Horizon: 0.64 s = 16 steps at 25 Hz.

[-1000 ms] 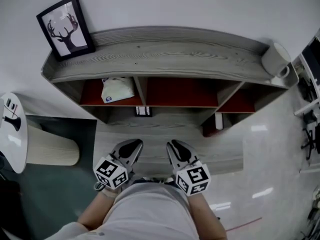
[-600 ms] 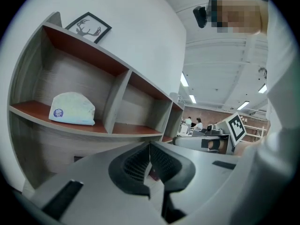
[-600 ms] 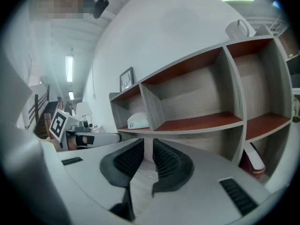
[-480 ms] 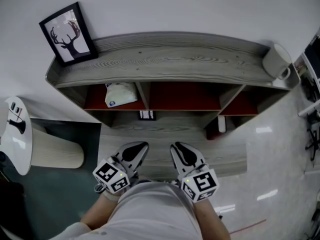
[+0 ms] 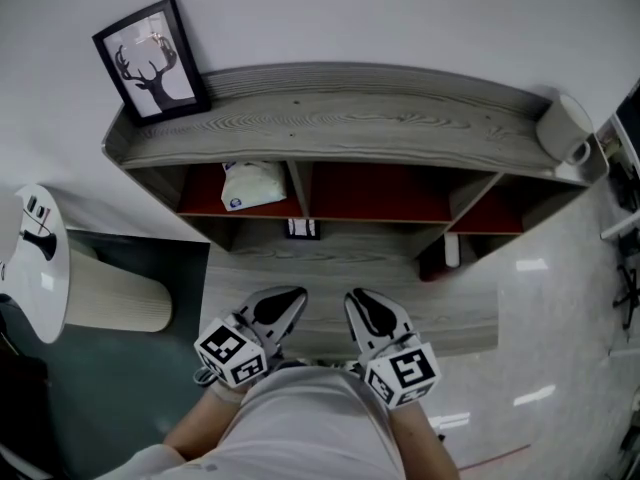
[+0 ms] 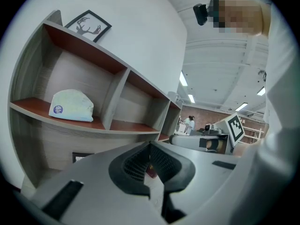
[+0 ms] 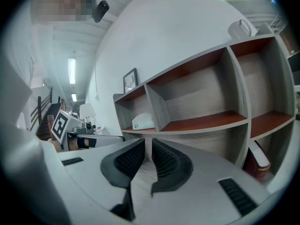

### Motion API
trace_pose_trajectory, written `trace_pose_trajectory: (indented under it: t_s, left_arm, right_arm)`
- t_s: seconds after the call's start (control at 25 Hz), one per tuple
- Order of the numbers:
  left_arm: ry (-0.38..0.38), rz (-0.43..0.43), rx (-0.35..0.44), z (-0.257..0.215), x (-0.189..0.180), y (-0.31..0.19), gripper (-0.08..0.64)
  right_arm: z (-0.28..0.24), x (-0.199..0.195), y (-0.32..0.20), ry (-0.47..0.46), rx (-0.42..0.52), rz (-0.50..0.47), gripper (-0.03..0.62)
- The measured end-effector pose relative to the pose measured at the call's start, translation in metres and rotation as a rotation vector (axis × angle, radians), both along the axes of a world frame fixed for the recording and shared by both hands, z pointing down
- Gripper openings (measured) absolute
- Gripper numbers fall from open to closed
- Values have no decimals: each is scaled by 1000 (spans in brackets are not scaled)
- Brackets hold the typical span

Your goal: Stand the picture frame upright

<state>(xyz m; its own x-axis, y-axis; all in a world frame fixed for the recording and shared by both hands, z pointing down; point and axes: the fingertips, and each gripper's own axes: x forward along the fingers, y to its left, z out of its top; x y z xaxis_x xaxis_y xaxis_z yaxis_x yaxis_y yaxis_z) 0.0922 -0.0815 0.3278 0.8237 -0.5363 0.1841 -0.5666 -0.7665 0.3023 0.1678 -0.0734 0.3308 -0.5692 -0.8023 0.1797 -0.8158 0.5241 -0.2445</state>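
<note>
The black picture frame (image 5: 152,60) with a deer-antler print stands upright on the top left end of the grey wooden shelf unit (image 5: 350,118), leaning back on the white wall. It also shows in the left gripper view (image 6: 88,25) and small in the right gripper view (image 7: 131,80). Both grippers hang low, close to the person's body and far from the frame. My left gripper (image 5: 290,296) is shut and empty, jaws together (image 6: 150,146). My right gripper (image 5: 358,298) is likewise shut with nothing in it (image 7: 149,144).
A white mug (image 5: 565,128) lies at the shelf's top right end. A white pouch (image 5: 250,183) sits in the left compartment, a small dark frame (image 5: 302,229) below it, a red and white item (image 5: 445,253) at lower right. A cream lampshade (image 5: 110,293) stands left.
The head view has drifted, so the shelf and frame sit a little further right in the picture. Both grippers stay low by the body; the frame has not moved on the shelf.
</note>
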Motion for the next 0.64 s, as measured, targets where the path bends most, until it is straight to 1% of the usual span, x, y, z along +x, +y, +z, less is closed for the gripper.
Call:
trace_pose_trajectory:
  t_s: [0.28, 0.48, 0.64]
  left_arm:
    - [2, -20, -10, 3, -10, 3, 15]
    - [3, -26, -13, 4, -16, 2, 15]
    - [-3, -20, -1, 3, -16, -1, 15]
  right_arm:
    - [2, -3, 4, -20, -7, 4, 57]
    - [4, -7, 6, -9, -7, -1, 57]
    - [4, -8, 4, 3, 2, -2, 58]
